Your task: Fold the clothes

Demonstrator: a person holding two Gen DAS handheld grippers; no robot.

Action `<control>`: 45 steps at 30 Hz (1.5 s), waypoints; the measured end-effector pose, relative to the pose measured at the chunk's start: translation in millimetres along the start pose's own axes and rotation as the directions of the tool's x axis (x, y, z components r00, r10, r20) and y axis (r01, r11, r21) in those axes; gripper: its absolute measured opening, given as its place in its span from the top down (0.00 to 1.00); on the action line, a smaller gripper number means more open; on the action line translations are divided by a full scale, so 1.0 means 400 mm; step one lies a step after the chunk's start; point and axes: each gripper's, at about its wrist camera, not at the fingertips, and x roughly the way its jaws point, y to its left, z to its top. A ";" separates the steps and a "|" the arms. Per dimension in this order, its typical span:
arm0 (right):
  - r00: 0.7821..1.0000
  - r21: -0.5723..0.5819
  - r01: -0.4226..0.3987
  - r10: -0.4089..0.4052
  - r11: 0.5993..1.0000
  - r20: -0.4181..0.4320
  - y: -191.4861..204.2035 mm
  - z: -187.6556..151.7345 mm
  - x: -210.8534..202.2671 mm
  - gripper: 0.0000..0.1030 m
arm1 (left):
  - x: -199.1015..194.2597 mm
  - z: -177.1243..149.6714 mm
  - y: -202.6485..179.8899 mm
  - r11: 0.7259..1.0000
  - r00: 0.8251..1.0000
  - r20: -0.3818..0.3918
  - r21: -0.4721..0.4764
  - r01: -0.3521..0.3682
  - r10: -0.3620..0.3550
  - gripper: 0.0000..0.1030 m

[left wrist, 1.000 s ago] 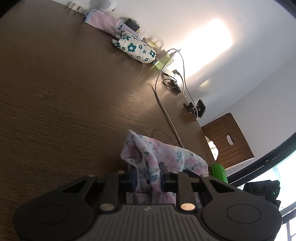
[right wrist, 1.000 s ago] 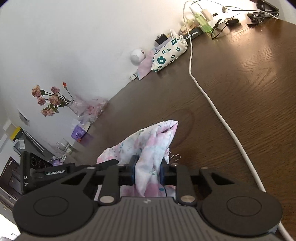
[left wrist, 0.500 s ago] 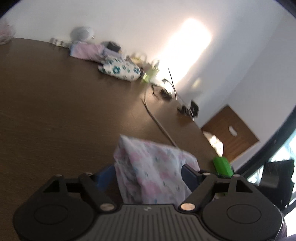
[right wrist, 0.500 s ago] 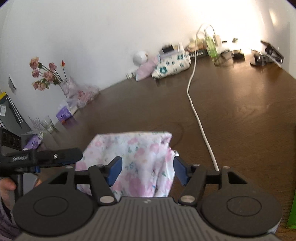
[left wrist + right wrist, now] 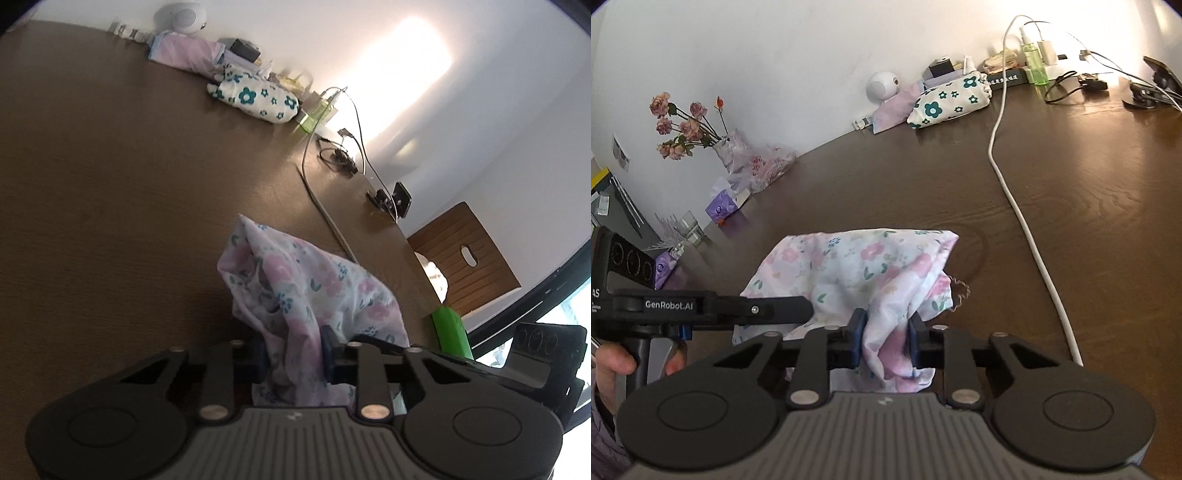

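A floral garment (image 5: pixel 849 266), white with pink and teal flowers, lies bunched on the dark wooden table (image 5: pixel 1071 229). My right gripper (image 5: pixel 886 339) is closing, its pads pressing a fold at the garment's near right edge. In the left wrist view the same garment (image 5: pixel 295 280) rises as a crumpled peak. My left gripper (image 5: pixel 293 354) is closing too and pinches a fold of it. The left gripper's black finger (image 5: pixel 783 308) reaches in from the left, with a person's hand (image 5: pixel 613 363) on its handle. The fabric hides the pad faces.
A white cable (image 5: pixel 1015 206) runs across the table to the right of the garment. Along the back wall sit a flowered pouch (image 5: pixel 949 99), a round white speaker (image 5: pixel 882 83) and a green bottle (image 5: pixel 1034 62). A vase of flowers (image 5: pixel 731 151) and a glass (image 5: pixel 689 225) stand at the left.
Half a second ago both grippers stood open around the garment. Both have since closed on folds of it, and both views have tilted back.
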 end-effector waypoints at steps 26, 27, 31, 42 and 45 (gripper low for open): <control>0.993 0.103 0.114 -0.112 0.988 -0.025 -0.069 0.355 0.300 0.84 | 0.203 0.374 0.085 0.991 0.996 -0.008 0.095 -0.089 0.090 0.82; 0.994 0.114 0.106 -0.104 0.988 -0.026 -0.074 0.374 0.311 0.85 | 0.205 0.394 0.096 0.994 0.997 -0.003 0.077 -0.075 0.075 0.83; 0.997 0.130 0.072 -0.074 0.989 0.011 -0.077 0.457 0.326 0.86 | 0.200 0.480 0.113 0.999 0.999 0.039 0.041 -0.021 0.020 0.85; 0.971 0.023 0.083 -0.086 0.996 0.224 -0.045 0.795 0.286 0.87 | 0.212 0.780 0.018 0.993 0.968 0.229 0.085 0.081 -0.098 0.85; 0.969 0.026 0.112 -0.115 0.993 0.219 -0.088 0.871 0.337 0.87 | 0.280 0.851 0.019 0.995 0.970 0.227 0.071 0.074 -0.089 0.85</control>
